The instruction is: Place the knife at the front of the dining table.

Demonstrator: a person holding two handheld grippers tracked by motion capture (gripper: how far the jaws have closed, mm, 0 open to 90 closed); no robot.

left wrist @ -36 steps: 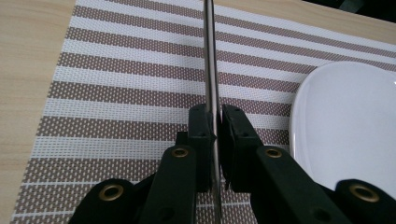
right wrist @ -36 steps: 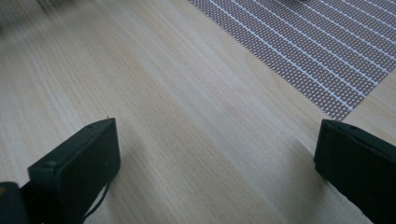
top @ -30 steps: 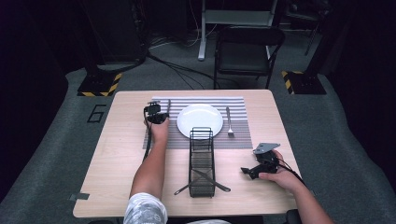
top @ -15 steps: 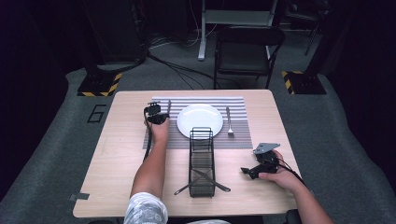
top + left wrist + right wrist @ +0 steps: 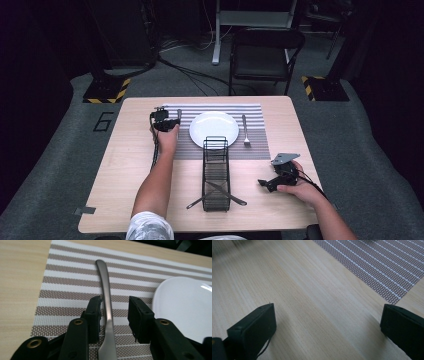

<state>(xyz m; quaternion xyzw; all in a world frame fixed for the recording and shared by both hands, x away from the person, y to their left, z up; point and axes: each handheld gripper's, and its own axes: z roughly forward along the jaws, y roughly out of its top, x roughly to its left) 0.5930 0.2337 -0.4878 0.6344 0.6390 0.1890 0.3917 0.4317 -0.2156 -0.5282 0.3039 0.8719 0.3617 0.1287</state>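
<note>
A silver utensil's handle (image 5: 106,290) lies flat on the striped placemat (image 5: 70,285), left of the white plate (image 5: 185,305). My left gripper (image 5: 113,307) straddles that handle; its jaws have just been opening and stand apart from the metal on both sides. In the high view the left gripper (image 5: 166,122) hovers at the mat's left part, beside the plate (image 5: 214,129). My right gripper (image 5: 268,183) rests low at the table's front right. Its jaws are wide open over bare wood (image 5: 327,325), with nothing between them.
A fork (image 5: 245,131) lies on the placemat (image 5: 255,112) right of the plate. A black wire caddy (image 5: 216,160) stands in the table's middle, with two utensils (image 5: 225,192) crossing its near end. A dark chair (image 5: 265,50) stands beyond the far edge.
The left gripper has lifted a touch over the mat's left side. The right hand and everything on the table look unmoved.
</note>
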